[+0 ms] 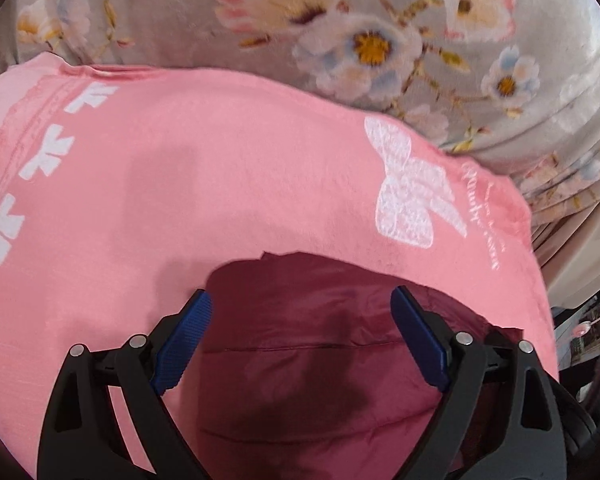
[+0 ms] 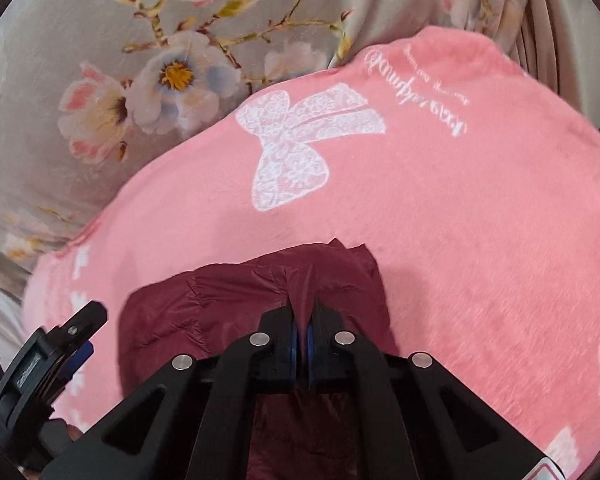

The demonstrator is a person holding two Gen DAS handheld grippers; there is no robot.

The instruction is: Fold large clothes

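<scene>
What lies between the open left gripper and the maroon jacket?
Nothing visible: the left gripper hangs open directly over the maroon jacket, bare fabric between its fingers. The right gripper already pinches a fold of it.

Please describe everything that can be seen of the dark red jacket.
The dark red jacket looks like thin, shiny quilted fabric with stitched seams across it. It lies crumpled on the pink blanket, and only part of it is in view. The right gripper is shut on a raised fold of it. In the left wrist view the jacket lies between the fingers of the open left gripper, which do not pinch it.
</scene>
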